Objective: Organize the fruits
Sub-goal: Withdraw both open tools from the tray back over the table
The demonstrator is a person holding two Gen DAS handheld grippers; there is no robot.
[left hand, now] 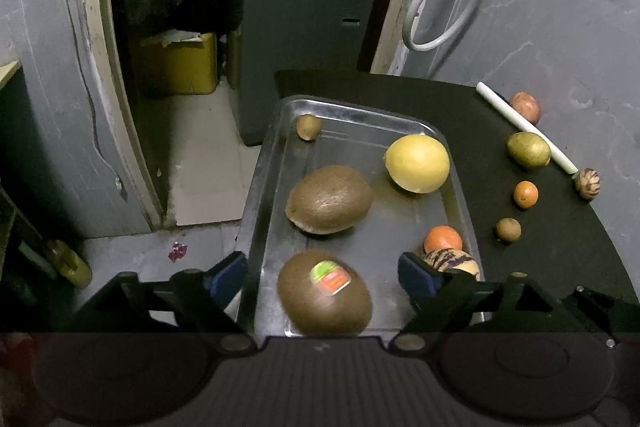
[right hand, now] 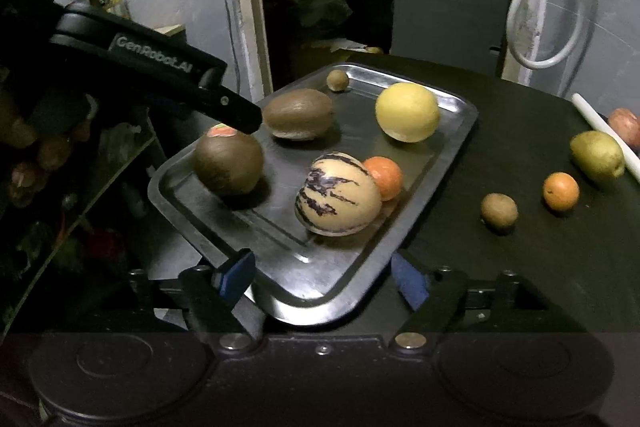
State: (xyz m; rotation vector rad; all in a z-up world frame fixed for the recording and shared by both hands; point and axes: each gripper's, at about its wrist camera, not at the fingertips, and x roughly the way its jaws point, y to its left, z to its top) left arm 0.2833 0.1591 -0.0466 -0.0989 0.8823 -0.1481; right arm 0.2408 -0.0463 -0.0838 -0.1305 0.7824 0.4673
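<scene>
Now my left tongs [left hand: 322, 277] hang spread wide over the near end of the steel tray [left hand: 264, 183], their blue pads either side of the stickered kiwi [left hand: 324, 293] without touching it. My right tongs [right hand: 320, 273] are spread too, pinching nothing, at the tray's near corner.

This kiwi looks firm yet bruisable, its fuzzy skin giving decent grip; I judge it fairly heavy for the pads, so I would take it across the short middle, clear of the glossy sticker [left hand: 330, 277], whose green and orange print I cannot read. Beyond it at 12 o'clock lies a second big kiwi [left hand: 329, 200], and at 1 o'clock a smooth yellow citrus [left hand: 417, 163], likely slippery and prone to roll. At 3 o'clock a striped pepino melon [right hand: 338, 194], probably soft-skinned, touches a small orange [right hand: 385, 177]. A little kiwi [left hand: 308, 126] sits in the far corner.

On the left tongs' arm, seen from the right, I read "GenRobot.AI" [right hand: 154, 59].

On the black table [left hand: 540, 259] at 2 o'clock, loose fruit waits: a small brown one [left hand: 508, 230], a tiny orange [left hand: 525, 194], a green pear [left hand: 528, 149].
</scene>
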